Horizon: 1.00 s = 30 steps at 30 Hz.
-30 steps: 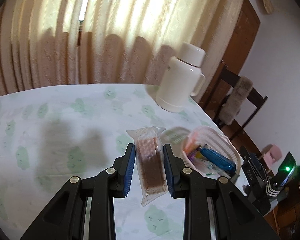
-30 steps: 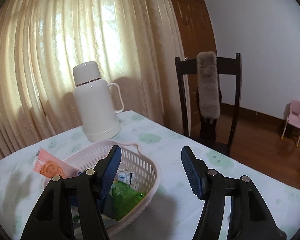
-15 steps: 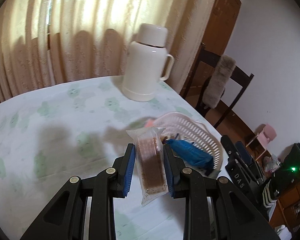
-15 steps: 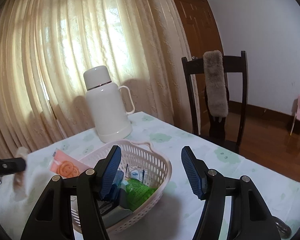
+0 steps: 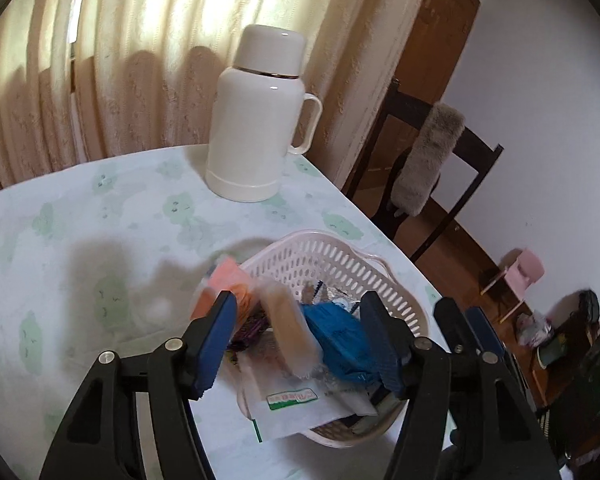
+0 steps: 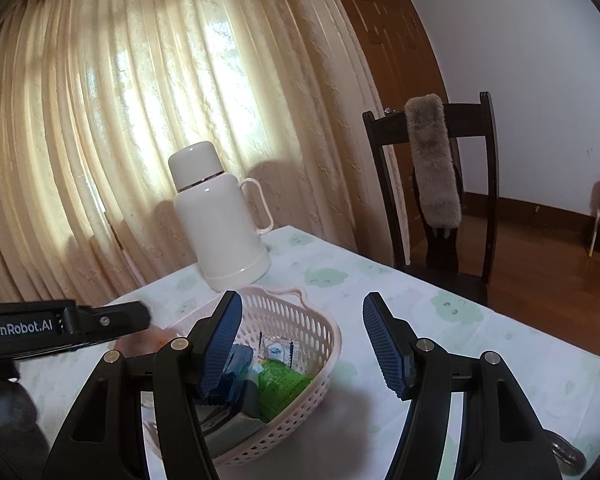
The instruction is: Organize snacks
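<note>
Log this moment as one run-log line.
left claw: open, above basket | brown wafer pack: blurred, free between fingers, over pink basket | right claw: open, empty, beside basket | thermos: upright

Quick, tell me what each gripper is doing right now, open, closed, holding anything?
Left gripper: open, holding nothing; a blurred brown snack pack sits between its fingers over the basket.
Right gripper: open, empty.

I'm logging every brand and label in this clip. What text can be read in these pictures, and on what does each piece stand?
"GenRobot.AI": white letters on the black body of the left gripper, seen in the right wrist view.
Green-framed label on the white packet in the basket: print too blurred to read.
Small foil sachet with a blue mark: too small to read.
Nothing else legible.
</note>
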### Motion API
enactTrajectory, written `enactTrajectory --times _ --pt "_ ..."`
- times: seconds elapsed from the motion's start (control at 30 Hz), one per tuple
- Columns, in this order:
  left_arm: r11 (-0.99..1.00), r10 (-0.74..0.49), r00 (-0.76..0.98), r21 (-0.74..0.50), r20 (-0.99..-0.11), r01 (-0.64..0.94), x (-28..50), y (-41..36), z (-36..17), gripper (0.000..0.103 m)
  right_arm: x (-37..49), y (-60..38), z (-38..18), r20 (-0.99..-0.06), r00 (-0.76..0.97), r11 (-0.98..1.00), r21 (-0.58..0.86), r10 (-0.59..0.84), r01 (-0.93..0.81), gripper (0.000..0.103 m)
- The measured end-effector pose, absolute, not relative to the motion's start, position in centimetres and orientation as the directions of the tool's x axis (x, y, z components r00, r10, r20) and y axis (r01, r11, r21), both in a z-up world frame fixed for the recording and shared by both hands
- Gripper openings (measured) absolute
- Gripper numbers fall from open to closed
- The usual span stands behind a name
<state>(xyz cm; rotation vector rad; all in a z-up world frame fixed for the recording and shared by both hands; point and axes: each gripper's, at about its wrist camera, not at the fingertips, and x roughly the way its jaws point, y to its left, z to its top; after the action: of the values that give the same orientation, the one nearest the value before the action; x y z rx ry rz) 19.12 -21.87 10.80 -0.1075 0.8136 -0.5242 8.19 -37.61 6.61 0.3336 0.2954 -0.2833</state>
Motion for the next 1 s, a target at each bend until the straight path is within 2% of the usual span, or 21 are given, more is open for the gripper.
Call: enactTrajectory --times 0.17,0.3,0.4,0.47,0.53,0.6,0.8,1.0 --pt "0.877 -0.474 0.578 -0.299 -0.664 0.376 19.0 -20.6 10.8 0.06 8.2 -37.6 6.6 -0.324 0.918 0.906 0.274 -0.229 0.322 0.064" --pt "0.907 -0.415 0.619 -0.255 -0.666 0.334 18.5 -19.6 11.3 0.064 8.3 -37.6 6.6 -0.327 0.914 0.903 0.27 -0.241 0.335 0.065" --pt "0.941 -0.329 0.667 -0.172 -0.668 0.291 17.8 -19.0 11.8 0.071 8.4 -37.8 6.4 -0.332 0.911 0.9 0.274 -0.243 0.34 0.068" --pt "0.957 -0.276 0.707 -0.113 -0.651 0.268 17.0 -18.6 12.2 0.078 8.2 -38.0 6.5 -0.33 0.915 0.897 0.291 -0.232 0.332 0.074" --pt "0.969 -0.217 0.739 -0.05 -0.638 0.242 16.4 -18.2 12.5 0.087 8.0 -38.3 6.5 -0.322 0.923 0.895 0.319 -0.209 0.313 0.076" --pt "0.974 -0.189 0.755 -0.019 -0.628 0.228 15.9 -17.9 12.6 0.089 8.0 -38.6 6.4 -0.322 0.93 0.891 0.347 -0.179 0.292 0.079" --pt "0.98 -0.119 0.792 0.057 -0.598 0.19 14.8 -17.2 12.8 0.089 7.9 -39.4 5.3 -0.352 0.931 0.868 0.428 -0.094 0.25 0.08" --pt "0.982 -0.054 0.821 0.119 -0.568 0.148 14.3 -16.9 12.9 0.089 5.8 -38.0 4.4 -0.343 0.939 0.877 0.44 -0.035 0.193 0.082"
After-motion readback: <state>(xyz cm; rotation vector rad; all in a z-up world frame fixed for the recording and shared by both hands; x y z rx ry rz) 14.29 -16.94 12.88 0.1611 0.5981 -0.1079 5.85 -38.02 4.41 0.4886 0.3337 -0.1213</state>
